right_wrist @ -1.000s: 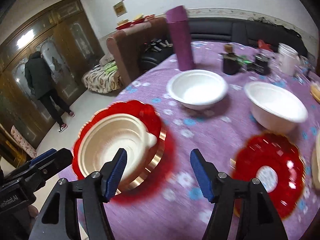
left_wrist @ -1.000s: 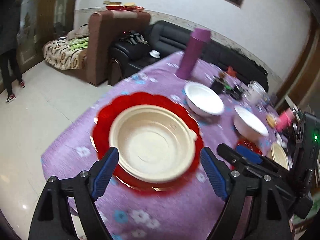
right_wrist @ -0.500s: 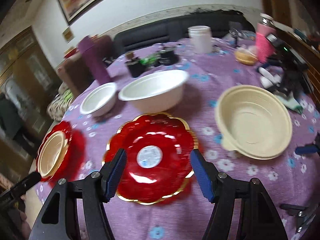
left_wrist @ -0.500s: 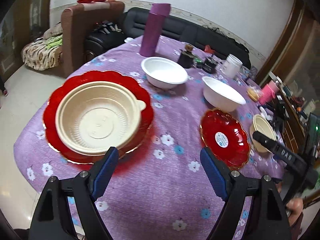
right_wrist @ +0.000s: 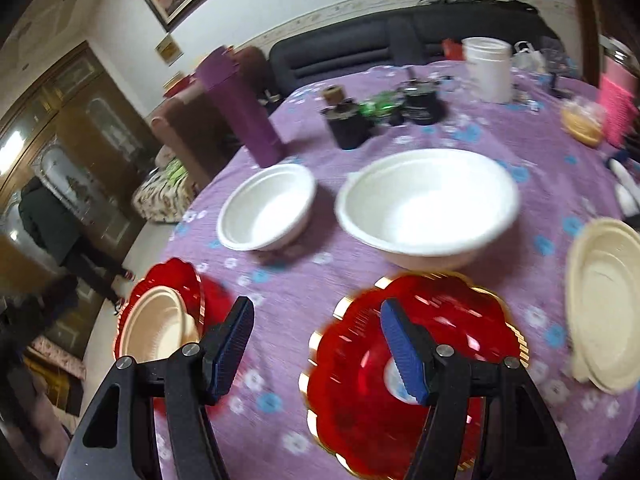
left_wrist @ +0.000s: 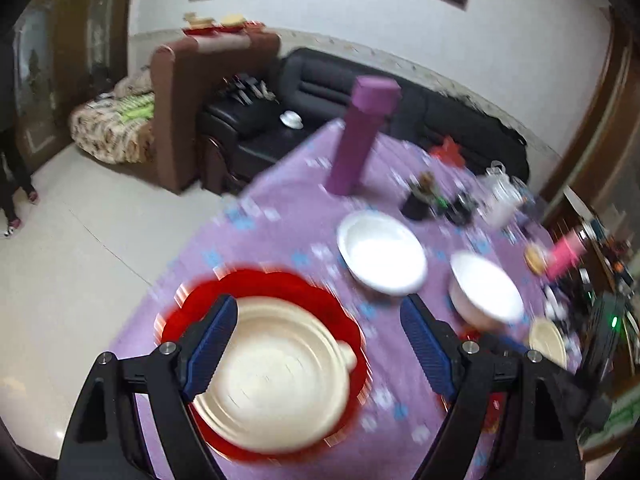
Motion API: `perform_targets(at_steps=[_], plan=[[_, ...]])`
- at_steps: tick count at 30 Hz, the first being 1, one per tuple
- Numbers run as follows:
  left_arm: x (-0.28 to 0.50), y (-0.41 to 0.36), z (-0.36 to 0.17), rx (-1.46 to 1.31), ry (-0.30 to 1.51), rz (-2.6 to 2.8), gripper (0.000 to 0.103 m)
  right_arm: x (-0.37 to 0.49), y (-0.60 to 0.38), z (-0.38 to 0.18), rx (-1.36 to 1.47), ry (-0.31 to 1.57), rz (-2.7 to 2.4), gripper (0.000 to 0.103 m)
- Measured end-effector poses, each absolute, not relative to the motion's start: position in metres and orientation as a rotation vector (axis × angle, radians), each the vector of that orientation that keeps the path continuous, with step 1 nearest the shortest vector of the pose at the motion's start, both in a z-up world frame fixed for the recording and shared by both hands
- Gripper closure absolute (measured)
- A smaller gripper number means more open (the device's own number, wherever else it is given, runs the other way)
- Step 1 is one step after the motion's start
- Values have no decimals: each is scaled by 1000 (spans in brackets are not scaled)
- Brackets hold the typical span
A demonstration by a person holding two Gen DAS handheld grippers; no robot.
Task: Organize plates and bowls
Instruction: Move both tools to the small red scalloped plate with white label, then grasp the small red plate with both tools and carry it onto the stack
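In the left wrist view a cream bowl (left_wrist: 276, 376) sits in a big red scalloped plate (left_wrist: 280, 284) at the near corner of the purple-clothed table (left_wrist: 280, 224). My left gripper (left_wrist: 320, 344) hangs open just above that bowl, touching nothing. Two white bowls (left_wrist: 382, 256) (left_wrist: 486, 292) stand farther right. In the right wrist view my right gripper (right_wrist: 316, 344) is open and empty, its right finger over a gold-rimmed red plate (right_wrist: 460, 340). Beyond it are a small white bowl (right_wrist: 268, 212) and a larger white bowl (right_wrist: 428, 204), with a second cream bowl (right_wrist: 604, 300) at the right.
A tall purple flask (right_wrist: 240, 108) stands at the table's far left. Dark jars (right_wrist: 348, 124), a white tub (right_wrist: 488, 68) and a pink cup (right_wrist: 616, 108) crowd the back. A person (right_wrist: 52, 224) stands by the wooden doors. The table edge drops to tiled floor (left_wrist: 80, 260).
The left gripper pulled away to a wide view of the table, then swung back over the cream bowl. The right gripper moved right to the gold-rimmed red plate, then drifted slightly left. Both jaws kept their width.
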State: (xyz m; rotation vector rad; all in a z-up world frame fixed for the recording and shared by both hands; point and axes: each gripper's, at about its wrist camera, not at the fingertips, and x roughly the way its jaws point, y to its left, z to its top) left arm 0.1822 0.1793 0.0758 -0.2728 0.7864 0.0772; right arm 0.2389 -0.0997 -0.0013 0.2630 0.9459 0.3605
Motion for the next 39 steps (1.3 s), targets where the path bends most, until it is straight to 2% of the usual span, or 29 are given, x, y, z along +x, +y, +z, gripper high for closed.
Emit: perform_targets(at_steps=[6,12,21,26,32,34,37,38,39], plan=[[213,203,78,-261,814,116,19,266,-78,-15,269,998,397,32],[227,185,45,-281,922,22,19,268,-127,-8,364,954,352,32],[219,82,0,-237,1057,-250,19,210,-205,-17,401,962,214,33],[221,27,-34,-196,1132,-301,20,172,-210,-28,383,966,207,33],[234,-3,-70,-146,1172,-248,21,181,-200,-54,355,1013,197,33],[235,-10,-75,-141,1178,-253,25,187,-200,-62,357,1013,176,33],[233,-20,-71,-73,1149,-250,50,194,-198,-70,359,1005,160,36],[232,-23,-71,-65,1147,-270,64,194,-196,-69,348,998,161,43],[231,-24,-70,-48,1146,-262,65,196,-194,-70,341,1005,160,48]])
